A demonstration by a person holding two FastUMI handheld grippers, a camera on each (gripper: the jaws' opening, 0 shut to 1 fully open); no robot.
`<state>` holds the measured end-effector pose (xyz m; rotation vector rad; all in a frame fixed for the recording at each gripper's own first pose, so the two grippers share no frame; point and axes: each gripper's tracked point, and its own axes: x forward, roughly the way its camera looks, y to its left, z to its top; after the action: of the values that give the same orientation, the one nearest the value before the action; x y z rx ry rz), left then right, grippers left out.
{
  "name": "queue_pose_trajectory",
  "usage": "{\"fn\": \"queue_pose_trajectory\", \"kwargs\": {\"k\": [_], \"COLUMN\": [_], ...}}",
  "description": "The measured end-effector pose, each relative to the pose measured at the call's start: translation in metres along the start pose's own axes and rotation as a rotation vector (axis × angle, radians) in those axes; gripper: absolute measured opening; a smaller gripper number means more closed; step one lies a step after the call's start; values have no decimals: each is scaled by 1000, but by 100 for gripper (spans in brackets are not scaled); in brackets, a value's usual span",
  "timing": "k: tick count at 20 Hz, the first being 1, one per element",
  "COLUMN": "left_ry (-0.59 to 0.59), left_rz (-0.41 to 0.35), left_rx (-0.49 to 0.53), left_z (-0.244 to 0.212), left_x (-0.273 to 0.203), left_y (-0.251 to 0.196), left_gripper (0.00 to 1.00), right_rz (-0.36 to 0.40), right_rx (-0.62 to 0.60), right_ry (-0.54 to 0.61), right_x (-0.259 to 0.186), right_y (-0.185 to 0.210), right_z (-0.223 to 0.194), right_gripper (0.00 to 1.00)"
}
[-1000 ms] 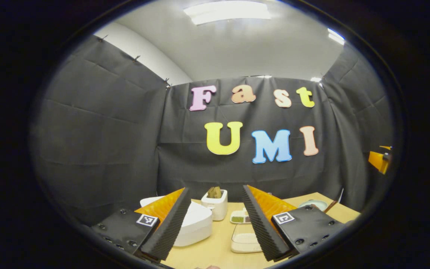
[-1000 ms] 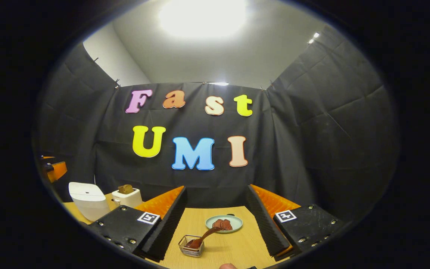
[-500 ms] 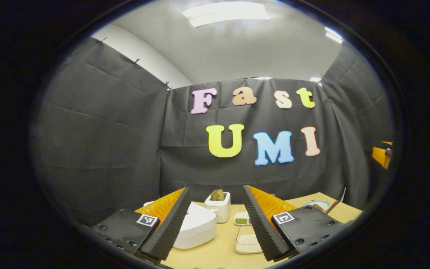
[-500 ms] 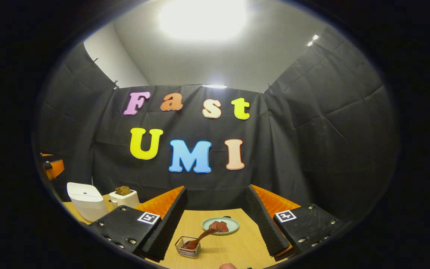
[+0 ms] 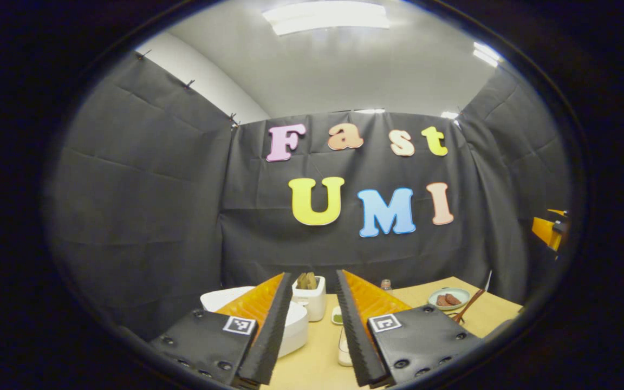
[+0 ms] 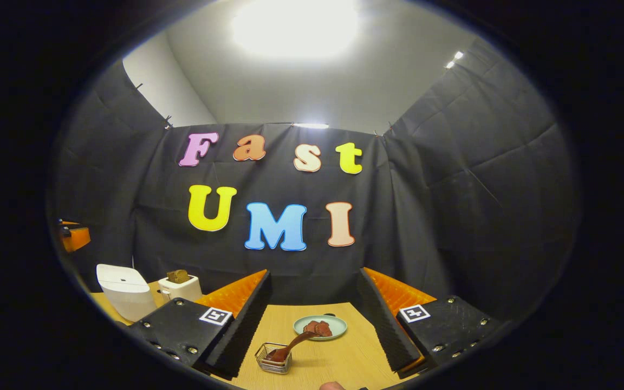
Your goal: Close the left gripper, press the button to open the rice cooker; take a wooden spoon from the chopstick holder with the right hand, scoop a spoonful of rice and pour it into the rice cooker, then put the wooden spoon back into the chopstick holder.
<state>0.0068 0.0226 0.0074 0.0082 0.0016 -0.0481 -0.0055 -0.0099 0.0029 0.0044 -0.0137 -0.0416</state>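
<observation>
We hold the left hand-held gripper (image 5: 309,325) narrowed but not yet together, above the shut rice cooker (image 5: 296,325) on the counter (image 5: 312,368). Next: finish closing, press its button. Right hand-held gripper (image 6: 312,319) spread, empty; wooden spoon (image 6: 290,346) waits in its holder (image 6: 273,360).

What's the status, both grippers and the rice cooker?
Left gripper partly closed, empty. Right gripper open, empty. Rice cooker lid shut; wooden spoon in the wire holder. Nothing in the way.

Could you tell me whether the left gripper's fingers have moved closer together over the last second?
Yes. The left gripper has narrowed: its fingers now frame only the chopstick holder, hiding more of the rice cooker.
</observation>
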Motion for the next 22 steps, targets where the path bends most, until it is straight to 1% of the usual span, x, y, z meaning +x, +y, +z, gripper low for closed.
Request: {"fn": "queue_pose_trajectory", "kwargs": {"k": [1,2,3,4,6,7,8,11,15,22], "left_ry": [-2,1,1,6,12,10,10,31,69,201], "left_rz": [11,7,-2,-5,-16,25,36,8,13,-17], "left_rx": [0,-1,-3,-10,-23,-18,-15,-13,-25,-67], "left_z": [2,0,-2,-2,-6,-5,-9,-12,-27,-90], "left_x": [1,2,6,6,17,20,21,41,79,142], "left_y": [7,6,7,11,17,31,37,47,71,108], "left_gripper": [55,46,45,37,18,16,9,9,9,9], "right_rz": [1,3,6,11,15,17,18,21,5,-81], "right_rx": [-2,-4,-7,-10,-21,-27,-31,-35,-48,-52], "right_ry": [2,5,7,6,8,11,12,16,36,75], "right_x": [0,0,1,2,6,7,8,12,10,-2], "right_y": [1,3,5,8,12,14,17,25,32,30], "right_z": [0,-1,-2,-2,-4,-4,-4,-5,-12,-26], "right_gripper": [96,96,96,96,96,96,97,96,97,96]}}
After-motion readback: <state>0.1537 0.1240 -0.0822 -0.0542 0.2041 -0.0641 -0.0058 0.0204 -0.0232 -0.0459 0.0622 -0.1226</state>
